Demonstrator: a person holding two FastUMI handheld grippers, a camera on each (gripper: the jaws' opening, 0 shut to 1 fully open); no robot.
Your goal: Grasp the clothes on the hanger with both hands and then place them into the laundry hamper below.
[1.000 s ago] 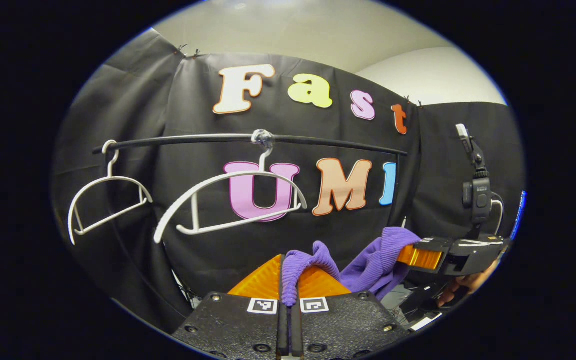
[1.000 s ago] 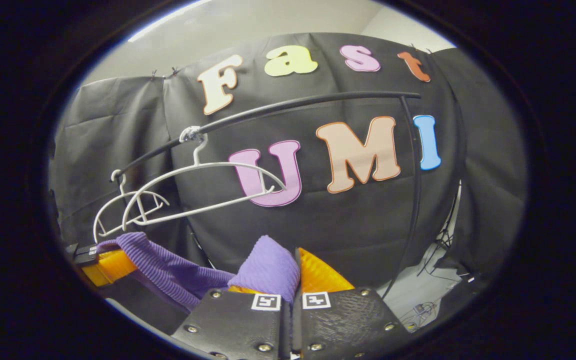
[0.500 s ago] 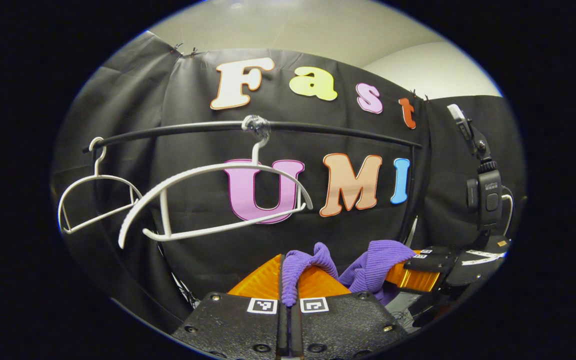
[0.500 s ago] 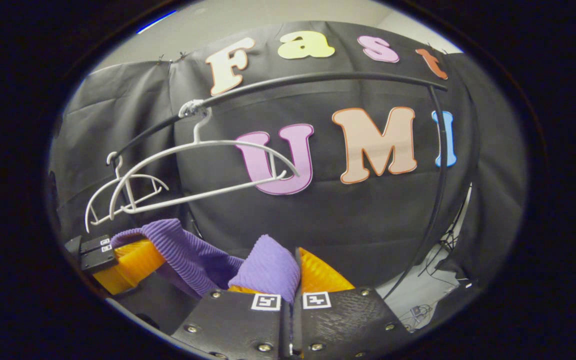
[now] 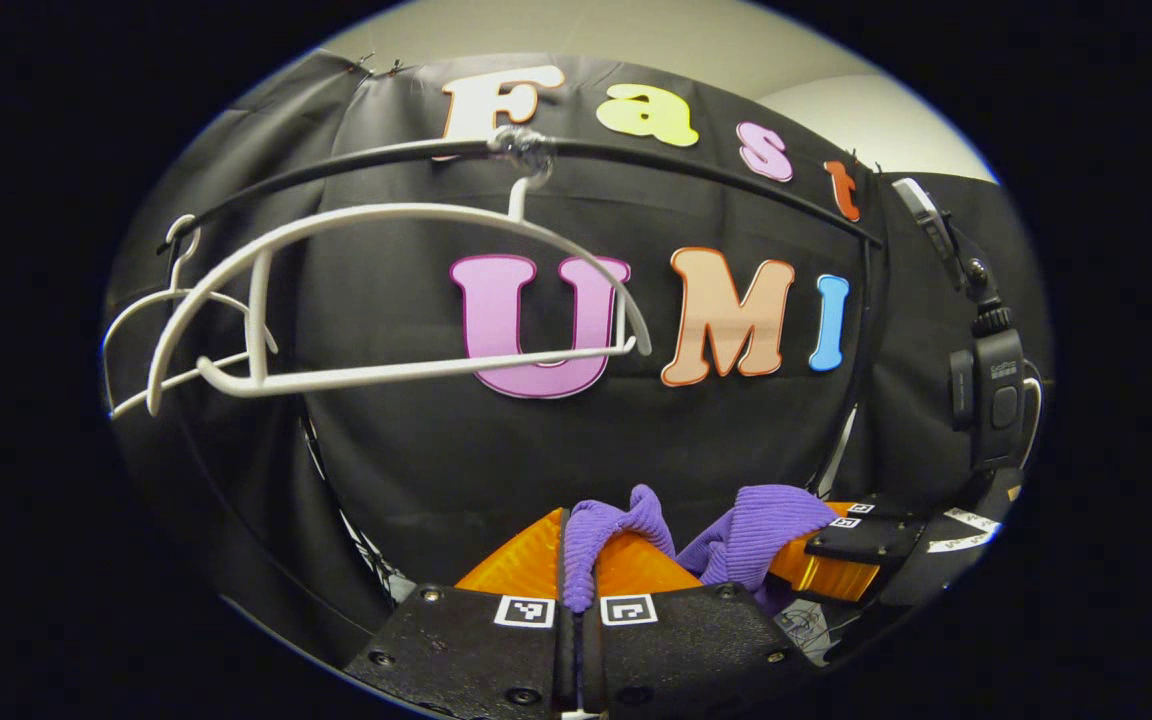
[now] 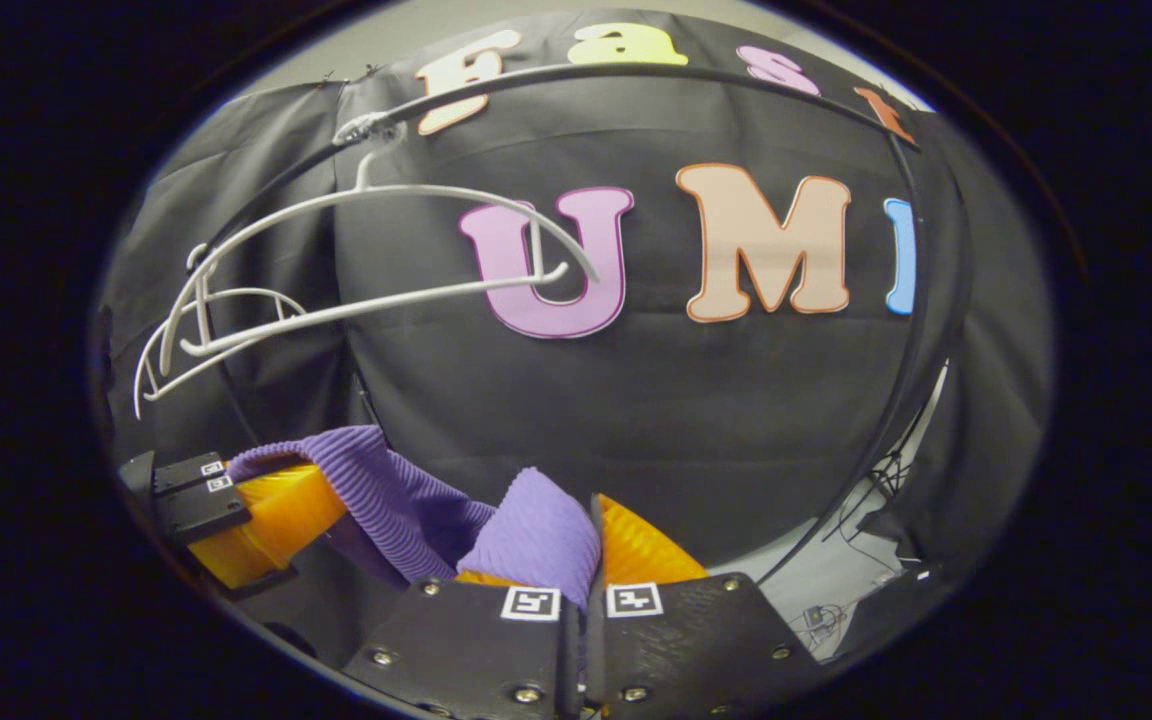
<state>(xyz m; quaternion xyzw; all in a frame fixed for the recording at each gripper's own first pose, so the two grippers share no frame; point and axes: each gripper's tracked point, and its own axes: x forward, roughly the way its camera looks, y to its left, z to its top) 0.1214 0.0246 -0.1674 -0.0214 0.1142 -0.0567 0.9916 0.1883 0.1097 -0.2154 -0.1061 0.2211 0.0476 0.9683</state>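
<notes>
Between the two orange ribbed fingers (image 5: 526, 560) of the left gripper (image 5: 576, 565), in the left gripper view, a fold of the purple ribbed knit garment (image 5: 751, 525) is pinched, the jaws closed tight on the cloth with no gap showing. From that fold the garment runs to the right of the fingers and into the right gripper (image 5: 831, 565), seen there farther off with its own orange fingers clamped on the purple cloth and a small black camera (image 5: 986, 395) standing on a mount above it.

In the right gripper view, the right gripper (image 6: 581, 545) has its orange fingers (image 6: 641, 550) closed on a thick wad of the same garment (image 6: 541, 535), which bulges up over the left finger. The cloth stretches away to the left of the fingers and drapes over the orange fingers of the left gripper (image 6: 276, 505), low at that side.

Above and beyond the fingers in both views, a bare white plastic clothes hanger (image 5: 386, 290) hangs by its hook from a thin black rail (image 5: 696, 170); the garment is well below it and apart from it. A second white plastic hanger (image 5: 151, 330) hangs farther left on the same rail, partly behind the first. The right gripper view shows the first hanger (image 6: 386, 260) up and to the left of the fingers, and the rail (image 6: 921, 300) curving down at their right.
</notes>
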